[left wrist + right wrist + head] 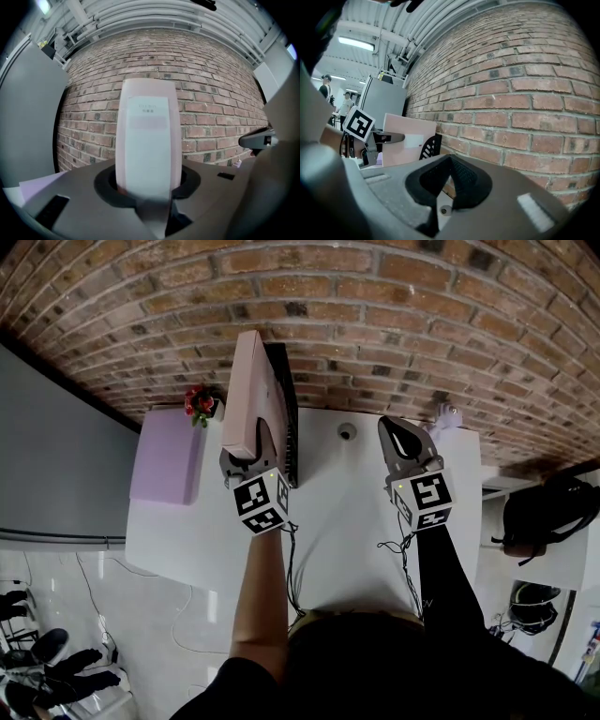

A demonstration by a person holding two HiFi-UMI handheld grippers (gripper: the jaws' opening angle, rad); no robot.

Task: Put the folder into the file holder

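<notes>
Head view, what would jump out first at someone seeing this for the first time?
A pale pink folder stands upright, clamped in the left gripper, right next to the black mesh file holder at the back of the white table. Behind them a red brick wall fills the top of the view, while the right gripper hangs shut and empty over the table's right half.

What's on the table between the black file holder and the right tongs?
In the head view, only a small round fitting in the bare white tabletop lies between the file holder and the right tongs.
</notes>
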